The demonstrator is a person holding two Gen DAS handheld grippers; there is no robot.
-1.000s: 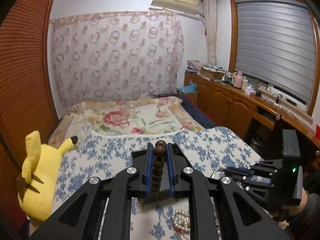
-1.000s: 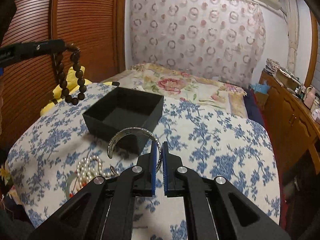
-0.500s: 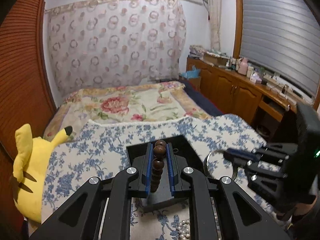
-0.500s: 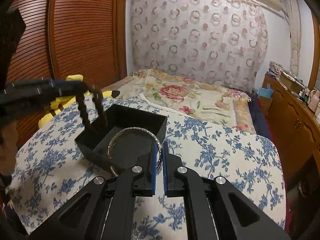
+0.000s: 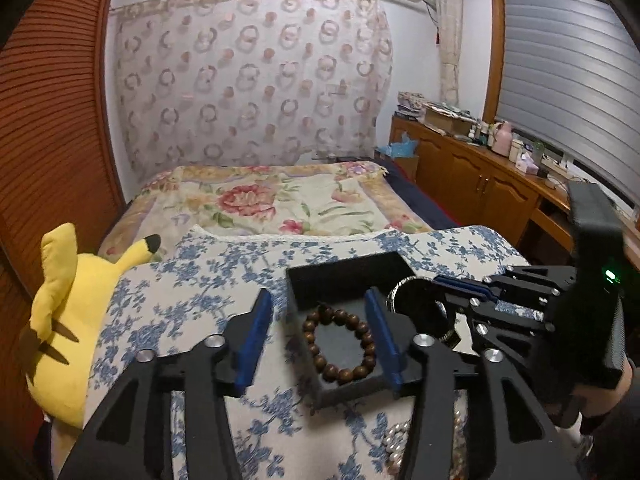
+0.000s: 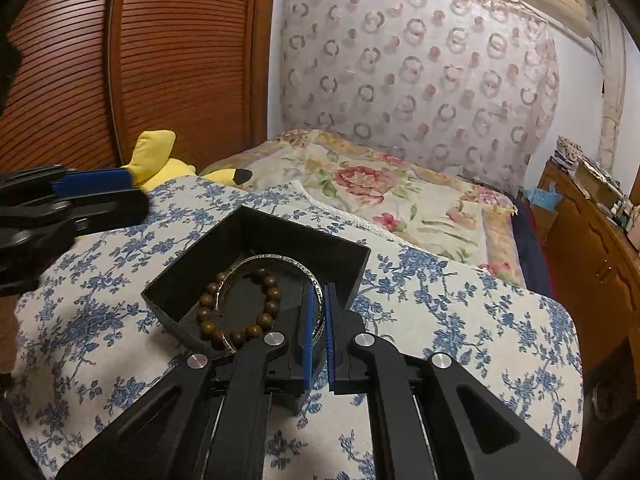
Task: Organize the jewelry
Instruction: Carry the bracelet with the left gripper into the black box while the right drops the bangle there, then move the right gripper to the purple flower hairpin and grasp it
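Released since a second ago, the wooden bead bracelet (image 5: 339,345) now lies inside the black box (image 5: 348,276); left gripper (image 5: 318,338) hovers, jaws spread wide. Right gripper (image 6: 319,336), at three o'clock, pinches the silver bangle (image 6: 276,258); engraving unreadable.

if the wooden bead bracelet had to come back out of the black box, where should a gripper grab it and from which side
Come straight down from above: the wooden bead bracelet lies flat on the floor of the black box, whose walls block any sideways approach. Pinch across the bead strand, one finger inside the loop and one outside, probably at the arc toward the box's middle, away from the walls.
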